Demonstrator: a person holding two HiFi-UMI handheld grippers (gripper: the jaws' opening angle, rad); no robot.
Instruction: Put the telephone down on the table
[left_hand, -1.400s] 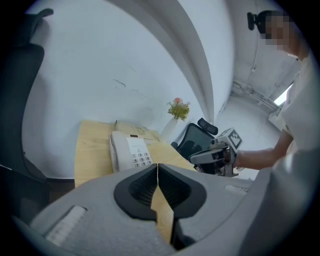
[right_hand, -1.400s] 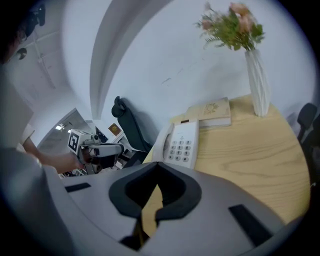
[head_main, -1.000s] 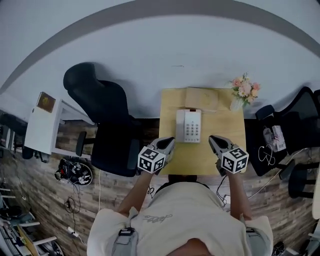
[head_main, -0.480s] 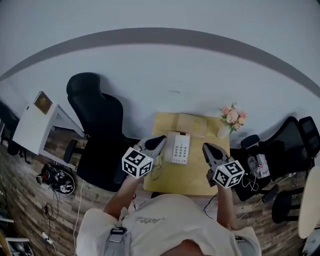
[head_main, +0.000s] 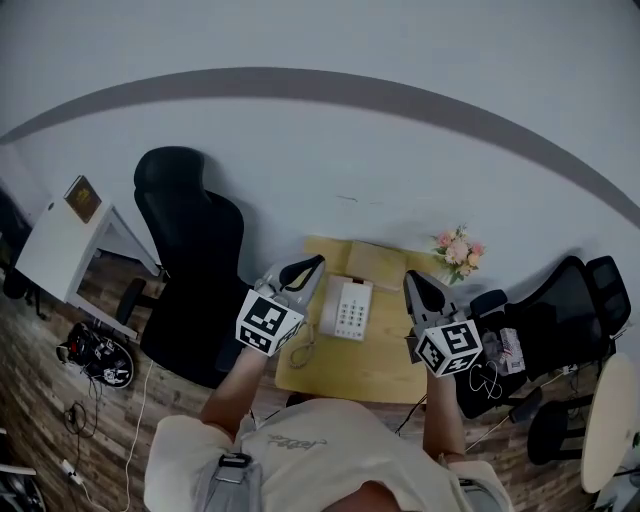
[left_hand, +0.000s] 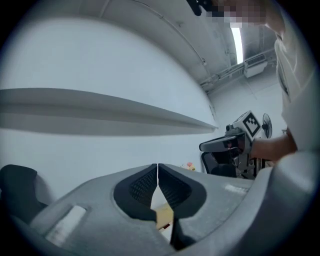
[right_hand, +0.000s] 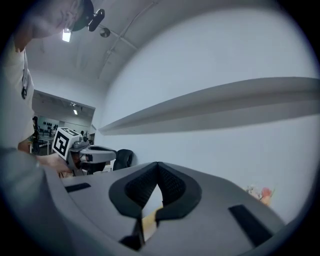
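Observation:
A white desk telephone (head_main: 346, 309) with a keypad lies on the small yellow wooden table (head_main: 385, 365), its handset on its cradle. My left gripper (head_main: 311, 264) is held high over the table's left edge, shut and empty. My right gripper (head_main: 411, 280) hangs over the table to the right of the telephone, also shut with nothing in it. In the left gripper view the jaws (left_hand: 157, 170) meet tip to tip, with the white wall behind them; the right gripper view shows its jaws (right_hand: 158, 167) closed the same way. Neither gripper touches the telephone.
A tan box (head_main: 374, 265) lies at the table's back edge and a vase of pink flowers (head_main: 456, 250) stands at its back right corner. A black office chair (head_main: 195, 235) stands left of the table, another (head_main: 555, 310) right. A white side table (head_main: 60, 245) is at far left.
Both grippers have risen, still shut and empty. The head camera has also lifted, so the table and telephone look smaller and farther below.

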